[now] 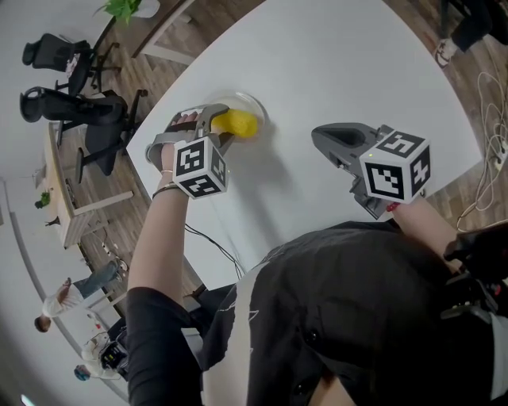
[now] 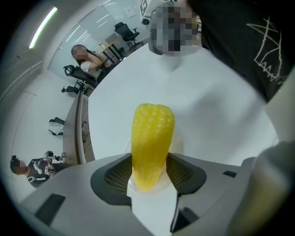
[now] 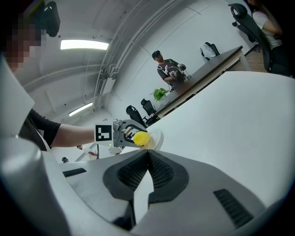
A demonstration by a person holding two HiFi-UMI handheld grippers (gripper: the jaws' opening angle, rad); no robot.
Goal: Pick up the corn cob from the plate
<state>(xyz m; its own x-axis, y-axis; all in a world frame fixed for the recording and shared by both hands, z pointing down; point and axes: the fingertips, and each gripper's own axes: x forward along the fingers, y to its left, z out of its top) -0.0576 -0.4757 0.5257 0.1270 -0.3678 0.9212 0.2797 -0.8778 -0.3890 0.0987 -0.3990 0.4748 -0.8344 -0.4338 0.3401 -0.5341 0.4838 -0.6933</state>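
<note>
Wood flooring [image 1: 214,24] and black office chairs [image 1: 71,103] surround a broad white bench [image 1: 357,79] with rounded edges, bare except for one plate.

Over the bench's right half, well apart from the plate, the right tongs [image 3: 147,154] hang clenched. Their ribbed pads meet at the tips with nothing between them, and they point across the surface toward the plate. The left tongs [image 2: 147,161] tip steeply down at the plate, close to the bench's left edge. Their two mesh pads bear on opposite flanks of the cob, so they look to be grasping it rather than merely straddling it.

The plate [image 1: 258,107] is small, pale and shallow, and its rim shows beyond and beneath the cob. The corn cob [image 2: 152,138] is bright yellow, and it lies lengthwise along the line of the jaws, with its blunt near end caught between the pads and its far end reaching over the plate. I can't tell whether its underside rests on the plate or has cleared it by a little.

By my reading the grasp is made and the lift is the step in hand. The next move calls for a straight rise with the squeeze held. The cob is rounded and tapers, so it could twist or slide out at the narrow end. The light plate might also shift if the cob drags across it.
</note>
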